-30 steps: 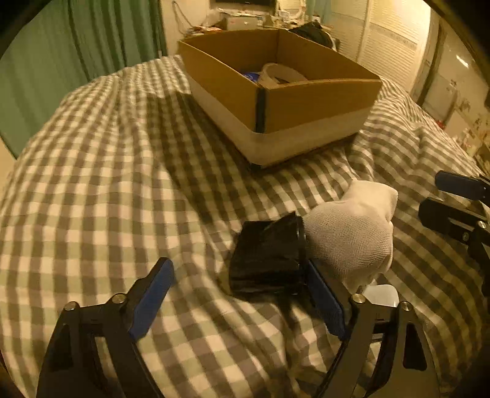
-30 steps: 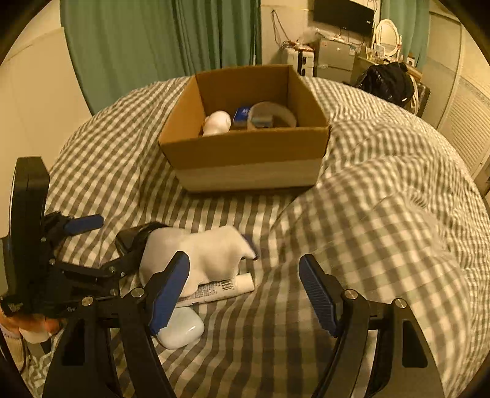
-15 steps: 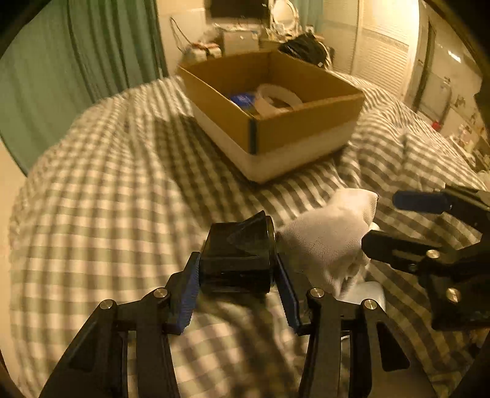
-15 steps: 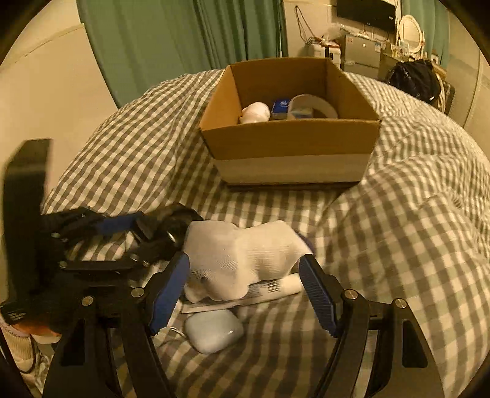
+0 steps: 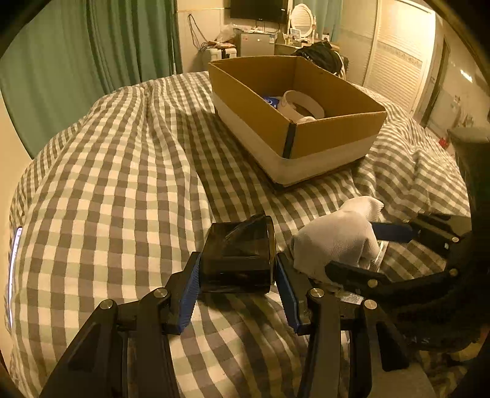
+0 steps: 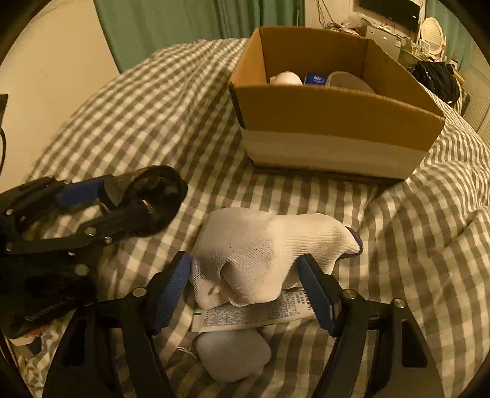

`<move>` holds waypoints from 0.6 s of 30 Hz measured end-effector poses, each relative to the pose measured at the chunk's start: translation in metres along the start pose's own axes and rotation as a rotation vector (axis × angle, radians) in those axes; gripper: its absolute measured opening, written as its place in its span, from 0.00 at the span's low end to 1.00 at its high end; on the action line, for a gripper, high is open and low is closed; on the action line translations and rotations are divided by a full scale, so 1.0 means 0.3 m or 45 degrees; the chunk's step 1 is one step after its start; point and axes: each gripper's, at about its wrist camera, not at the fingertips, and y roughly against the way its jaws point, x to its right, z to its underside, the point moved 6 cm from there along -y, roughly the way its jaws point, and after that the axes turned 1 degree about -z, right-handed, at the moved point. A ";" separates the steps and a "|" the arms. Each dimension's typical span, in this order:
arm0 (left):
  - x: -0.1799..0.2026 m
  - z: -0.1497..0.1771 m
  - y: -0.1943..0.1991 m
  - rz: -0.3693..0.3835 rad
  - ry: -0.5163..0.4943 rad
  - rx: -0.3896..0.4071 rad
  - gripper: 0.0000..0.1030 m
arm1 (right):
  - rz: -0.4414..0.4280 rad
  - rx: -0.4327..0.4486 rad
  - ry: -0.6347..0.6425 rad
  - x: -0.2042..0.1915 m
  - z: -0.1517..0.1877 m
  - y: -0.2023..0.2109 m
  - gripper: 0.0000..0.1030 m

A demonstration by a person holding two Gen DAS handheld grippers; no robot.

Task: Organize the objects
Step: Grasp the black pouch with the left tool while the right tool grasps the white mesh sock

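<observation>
On a bed spread with a gray-and-white checked duvet (image 5: 122,189), under warm lamplight, the left gripper (image 5: 237,277) is clamped on a dark translucent container (image 5: 240,258), while the right gripper (image 6: 245,283) has its fingers closed against the sides of a bunched white sock (image 6: 260,254). The sock lies on a printed white tube (image 6: 254,313), beside a pale earbud case (image 6: 232,355). Farther back on the duvet sits an open cardboard box (image 5: 333,137) already holding small items. Green curtains (image 5: 76,55), a wall-mounted television (image 5: 257,10) and a cluttered desk (image 5: 232,49) line the room beyond.
</observation>
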 end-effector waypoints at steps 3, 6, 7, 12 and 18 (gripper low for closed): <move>-0.002 -0.003 -0.001 -0.004 -0.003 0.002 0.47 | 0.002 0.019 -0.003 0.002 0.005 0.002 0.48; 0.000 -0.008 0.005 -0.004 0.011 -0.002 0.47 | 0.019 0.048 0.017 -0.002 0.007 0.018 0.40; 0.002 -0.012 0.011 -0.005 0.012 -0.003 0.47 | 0.018 0.053 0.019 -0.002 0.011 0.026 0.39; 0.016 -0.033 0.071 -0.029 -0.011 0.036 0.47 | 0.009 0.086 -0.005 0.008 0.025 0.080 0.35; 0.031 -0.057 0.160 -0.044 -0.014 0.088 0.47 | 0.053 0.194 0.011 0.012 0.019 0.204 0.34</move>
